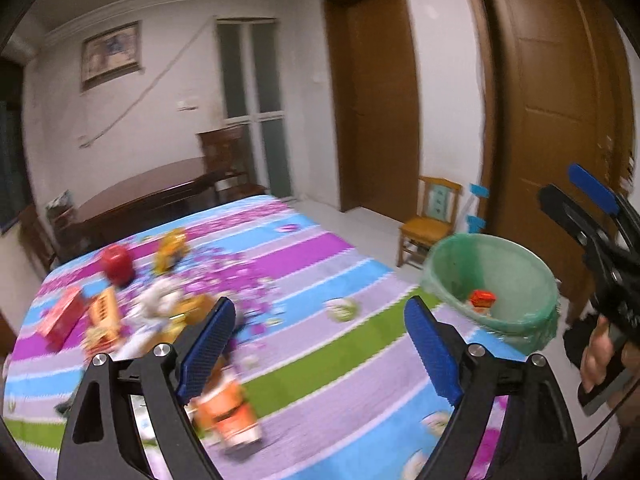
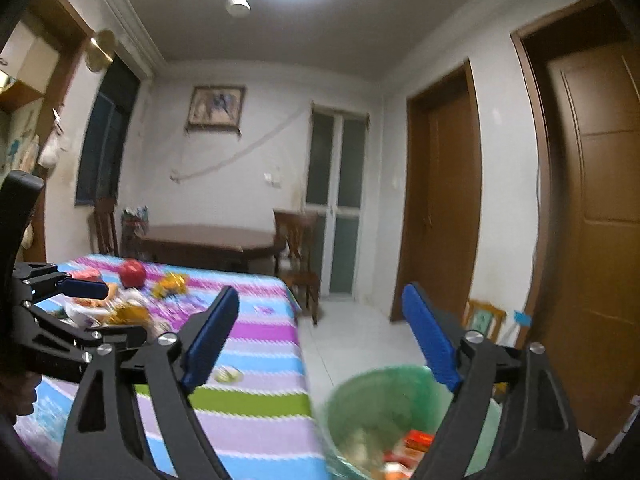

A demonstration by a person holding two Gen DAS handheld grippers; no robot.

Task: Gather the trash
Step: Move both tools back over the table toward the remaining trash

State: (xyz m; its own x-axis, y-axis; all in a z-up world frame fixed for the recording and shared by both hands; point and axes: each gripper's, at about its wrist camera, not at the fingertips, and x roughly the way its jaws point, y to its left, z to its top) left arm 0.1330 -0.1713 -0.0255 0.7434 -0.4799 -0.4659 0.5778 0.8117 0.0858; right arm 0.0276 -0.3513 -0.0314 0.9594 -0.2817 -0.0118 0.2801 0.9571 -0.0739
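My left gripper (image 1: 320, 344) stands open and empty over a table with a striped cloth (image 1: 320, 360). To its left lies a blurred pile of trash: an orange carton (image 1: 230, 412) under the left finger, white crumpled paper (image 1: 156, 304), a red box (image 1: 64, 316), a yellow wrapper (image 1: 172, 248) and a red apple-like ball (image 1: 116, 264). A bin with a green bag (image 1: 492, 276) stands off the table's right edge with a red packet (image 1: 482, 300) inside. My right gripper (image 2: 320, 340) is open with nothing in it, above that bin (image 2: 376, 400).
A person's hand (image 1: 596, 356) holds the right gripper at the right edge of the left wrist view. A small wooden chair (image 1: 432, 220) stands behind the bin near two brown doors. A dark wooden table (image 2: 208, 240) and chairs stand beyond the cloth.
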